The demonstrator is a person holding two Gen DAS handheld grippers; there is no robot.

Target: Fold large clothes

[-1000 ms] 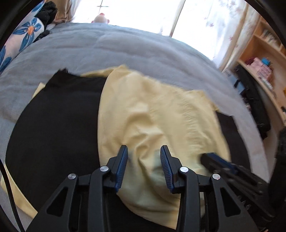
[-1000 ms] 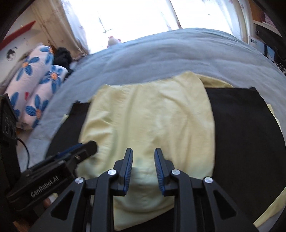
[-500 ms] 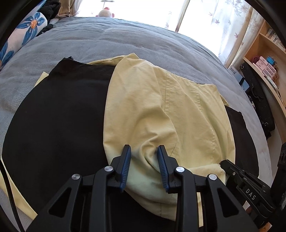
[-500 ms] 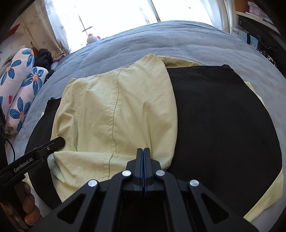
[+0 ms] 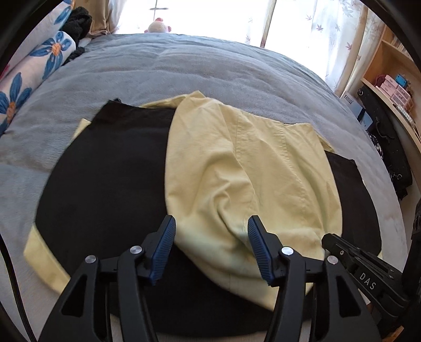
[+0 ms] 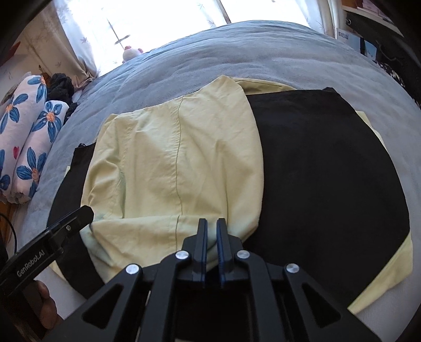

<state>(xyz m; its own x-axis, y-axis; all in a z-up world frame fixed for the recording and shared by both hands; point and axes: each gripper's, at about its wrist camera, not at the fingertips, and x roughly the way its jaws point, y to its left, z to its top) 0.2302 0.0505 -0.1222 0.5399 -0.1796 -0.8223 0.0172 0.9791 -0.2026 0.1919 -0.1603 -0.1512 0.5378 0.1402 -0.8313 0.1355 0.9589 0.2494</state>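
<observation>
A large garment lies flat on the grey bed, black on its face (image 5: 110,168) (image 6: 323,168) with pale yellow edges. A pale yellow part (image 5: 236,171) (image 6: 173,163) is folded over its middle. My left gripper (image 5: 210,231) is open just above the near hem of the yellow fold, holding nothing. My right gripper (image 6: 212,229) has its jaws nearly closed with a thin gap, at the yellow fold's near edge; no cloth shows between them. Each gripper's tip shows in the other view, the right one (image 5: 342,244) and the left one (image 6: 76,218).
The grey bed cover (image 5: 184,71) spreads all around the garment. Flowered pillows (image 6: 23,147) and dark clothes (image 6: 61,85) lie at the far left. A small plush toy (image 5: 158,25) sits by the bright window. Wooden shelves (image 5: 394,86) and a black bag stand to the right.
My left gripper has opened wide and let go of the yellow hem. My right gripper was fully shut half a second ago and now shows a thin gap. The yellow fold rests flat.
</observation>
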